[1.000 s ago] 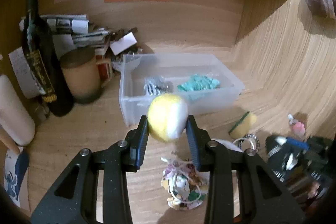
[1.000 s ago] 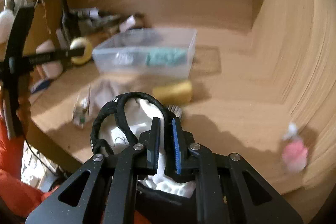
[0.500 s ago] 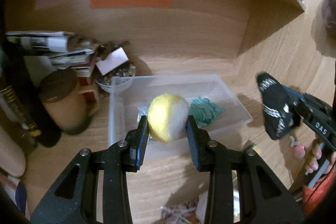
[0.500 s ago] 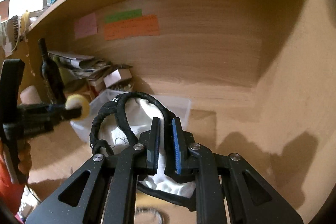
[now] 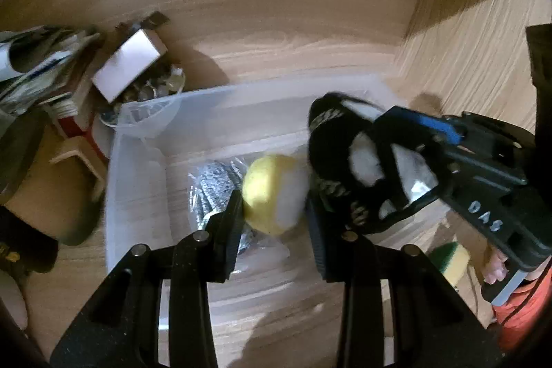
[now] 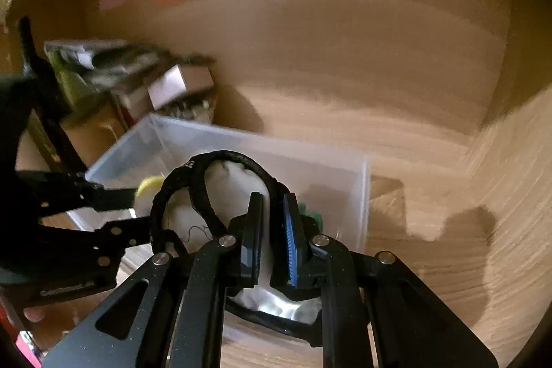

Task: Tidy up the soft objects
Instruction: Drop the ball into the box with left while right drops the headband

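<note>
My left gripper (image 5: pixel 274 212) is shut on a yellow-and-white soft ball (image 5: pixel 272 194) and holds it over the clear plastic bin (image 5: pixel 138 140). A silvery packet (image 5: pixel 210 188) lies in the bin under the ball. My right gripper (image 6: pixel 270 226) is shut on a white cloth item with black straps (image 6: pixel 234 181), also over the bin (image 6: pixel 358 181). That cloth item shows in the left wrist view (image 5: pixel 345 157) just right of the ball, close to it. The ball shows in the right wrist view (image 6: pixel 148 187). A green soft thing (image 6: pixel 310 216) lies in the bin, mostly hidden.
Left of the bin are a bowl of small items with a white card (image 5: pixel 138 81), stacked papers (image 5: pixel 38 57) and a dark bottle (image 6: pixel 38 81). A yellow-green sponge (image 5: pixel 448 259) lies on the desk right of the bin. Wooden walls close the back and right.
Both grippers have moved forward and down over the bin. The right gripper with the cloth item has come up beside the ball. Both grips are unchanged.
</note>
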`<action>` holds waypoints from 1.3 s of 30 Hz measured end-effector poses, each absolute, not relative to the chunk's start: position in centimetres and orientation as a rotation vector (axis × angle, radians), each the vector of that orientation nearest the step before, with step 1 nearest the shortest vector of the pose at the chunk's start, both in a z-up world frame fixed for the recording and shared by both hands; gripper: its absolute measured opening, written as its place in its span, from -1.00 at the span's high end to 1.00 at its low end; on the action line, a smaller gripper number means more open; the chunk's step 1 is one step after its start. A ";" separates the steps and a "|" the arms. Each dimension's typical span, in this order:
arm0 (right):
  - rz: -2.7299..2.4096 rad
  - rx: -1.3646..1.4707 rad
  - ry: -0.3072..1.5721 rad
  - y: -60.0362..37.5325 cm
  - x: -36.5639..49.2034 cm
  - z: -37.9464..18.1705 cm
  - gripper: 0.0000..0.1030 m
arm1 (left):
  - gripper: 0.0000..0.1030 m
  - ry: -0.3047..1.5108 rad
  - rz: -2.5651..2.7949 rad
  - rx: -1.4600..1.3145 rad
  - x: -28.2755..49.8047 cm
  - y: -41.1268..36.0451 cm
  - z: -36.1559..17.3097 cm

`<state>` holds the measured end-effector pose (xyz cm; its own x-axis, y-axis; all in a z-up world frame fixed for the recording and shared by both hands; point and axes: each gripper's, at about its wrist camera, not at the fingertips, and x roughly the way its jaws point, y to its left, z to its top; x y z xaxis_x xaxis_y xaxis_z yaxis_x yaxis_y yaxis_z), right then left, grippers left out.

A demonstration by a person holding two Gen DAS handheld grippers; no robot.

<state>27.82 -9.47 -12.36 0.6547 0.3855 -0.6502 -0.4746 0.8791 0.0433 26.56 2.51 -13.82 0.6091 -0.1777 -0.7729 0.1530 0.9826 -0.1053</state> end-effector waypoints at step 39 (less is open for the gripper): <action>0.507 -0.117 0.541 -15.9 15.0 -9.2 -0.58 | -0.92 0.714 -0.037 -0.043 13.9 6.7 -10.4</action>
